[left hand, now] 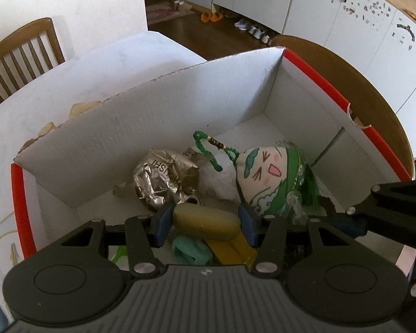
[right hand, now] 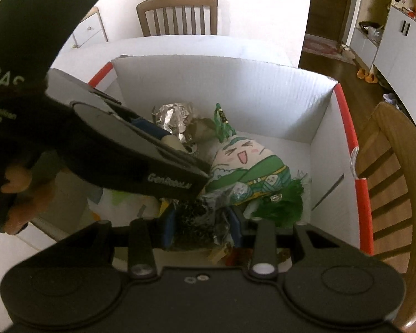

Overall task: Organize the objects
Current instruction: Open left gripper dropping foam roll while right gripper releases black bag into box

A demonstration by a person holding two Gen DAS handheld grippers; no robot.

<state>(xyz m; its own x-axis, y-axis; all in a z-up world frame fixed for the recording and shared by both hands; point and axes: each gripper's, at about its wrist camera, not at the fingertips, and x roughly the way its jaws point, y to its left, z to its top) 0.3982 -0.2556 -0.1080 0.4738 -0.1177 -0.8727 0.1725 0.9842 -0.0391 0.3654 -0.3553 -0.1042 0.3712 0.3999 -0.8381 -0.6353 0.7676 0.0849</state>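
The left gripper [left hand: 205, 226] squeezes a yellow-green case [left hand: 206, 222] lying sideways over the box [left hand: 141, 127]; the right gripper [right hand: 202, 229] squeezes a dark crinkly wrapper [right hand: 201, 222].

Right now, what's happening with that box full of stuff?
A person is tidying things into a white cardboard box with red edges, holding tongs in each hand. The left tongs are clamped on an olive-yellow oval case over the box. The right tongs grip a dark crinkly wrapper. A green-and-white plush doll and crumpled foil already lie inside.
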